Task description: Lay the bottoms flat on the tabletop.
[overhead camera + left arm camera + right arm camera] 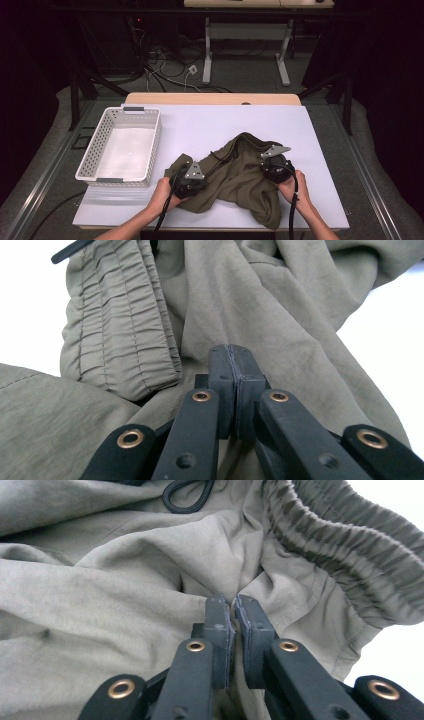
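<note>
A crumpled olive garment (240, 175) with an elastic waistband (120, 330) and a black drawstring (185, 500) lies on the white table top (200, 125). My left gripper (192, 182) rests on the garment's left part, its jaws pressed together on a fold of cloth (231, 365). At the garment's right side my right gripper (275, 167) is shut as well, and the fabric bunches into a pinch between its pads (233, 610). The ruched waistband (350, 560) runs past it on the right. A hand holds each gripper from the near edge.
An empty white perforated basket (90, 155) stands on the table's left part, close to the left gripper. Bare table top lies behind the garment. Beyond the table's far edge are cables on the floor and the legs of another desk (207, 55).
</note>
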`<state>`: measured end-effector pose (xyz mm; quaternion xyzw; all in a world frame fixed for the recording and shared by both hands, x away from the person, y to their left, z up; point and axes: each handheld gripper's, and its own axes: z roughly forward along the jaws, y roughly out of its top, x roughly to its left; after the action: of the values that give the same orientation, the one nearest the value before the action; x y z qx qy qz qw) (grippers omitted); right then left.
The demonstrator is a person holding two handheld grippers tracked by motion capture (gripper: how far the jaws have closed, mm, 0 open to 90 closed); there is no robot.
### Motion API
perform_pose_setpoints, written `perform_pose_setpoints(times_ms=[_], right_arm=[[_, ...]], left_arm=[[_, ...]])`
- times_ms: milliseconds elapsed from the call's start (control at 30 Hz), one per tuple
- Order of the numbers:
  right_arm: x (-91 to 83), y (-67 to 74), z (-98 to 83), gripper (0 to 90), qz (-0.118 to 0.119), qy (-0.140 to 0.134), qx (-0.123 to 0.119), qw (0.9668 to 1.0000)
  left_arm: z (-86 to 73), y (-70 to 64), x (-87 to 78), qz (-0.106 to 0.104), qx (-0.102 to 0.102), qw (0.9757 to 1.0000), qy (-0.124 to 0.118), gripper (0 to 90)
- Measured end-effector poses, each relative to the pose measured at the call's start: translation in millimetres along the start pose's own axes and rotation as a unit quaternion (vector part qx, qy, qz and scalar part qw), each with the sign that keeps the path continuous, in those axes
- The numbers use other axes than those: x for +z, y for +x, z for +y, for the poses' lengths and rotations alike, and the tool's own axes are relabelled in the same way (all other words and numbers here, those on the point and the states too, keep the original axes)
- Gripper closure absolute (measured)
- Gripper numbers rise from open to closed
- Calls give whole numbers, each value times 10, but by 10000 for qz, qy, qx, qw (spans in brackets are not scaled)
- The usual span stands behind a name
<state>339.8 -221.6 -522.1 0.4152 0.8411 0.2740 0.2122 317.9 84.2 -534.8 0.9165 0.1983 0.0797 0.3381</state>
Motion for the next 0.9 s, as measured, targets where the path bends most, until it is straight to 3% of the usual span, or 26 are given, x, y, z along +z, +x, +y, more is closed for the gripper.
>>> perform_pose_setpoints(times_ms=[67, 133, 200, 233, 333, 433, 500, 567, 633, 833, 900], right_arm=[[-6, -10, -2, 763, 30, -11, 26, 10000], [-6, -13, 10, 616, 102, -33, 44, 9999], [21, 4, 33, 459, 223, -92, 63, 9997], [45, 10, 42, 412, 294, -56, 23, 9995], [175, 26, 45, 435, 408, 171, 25, 9990], [240, 19, 7, 587, 456, 229, 35, 9987], [238, 21, -11, 713, 324, 212, 16, 9992], [242, 25, -33, 789, 248, 199, 3, 9995], [223, 46, -38, 842, 141, 234, -46, 9996], [70, 44, -26, 841, 173, 233, -63, 9996], [97, 3, -50, 716, 281, 219, 18, 9994]], left_arm=[[22, -5, -23, 23, -52, 10000, -58, 881], [62, -9, -36, -35, -45, 9999, -124, 782], [112, -10, -12, -57, -104, 9999, -118, 579], [139, -15, 19, -109, -146, 9998, -127, 523], [159, -39, 105, -113, -66, 9999, 16, 433], [126, -47, 159, -126, -17, 9999, 63, 549], [85, -33, 182, 13, 90, 9999, 51, 669], [35, -1, 207, 24, 43, 10000, 35, 806], [15, 5, 203, -12, 22, 10000, 15, 875], [13, -44, 47, -37, 95, 9999, -27, 886], [34, -8, -7, 37, 31, 10000, -75, 817]])
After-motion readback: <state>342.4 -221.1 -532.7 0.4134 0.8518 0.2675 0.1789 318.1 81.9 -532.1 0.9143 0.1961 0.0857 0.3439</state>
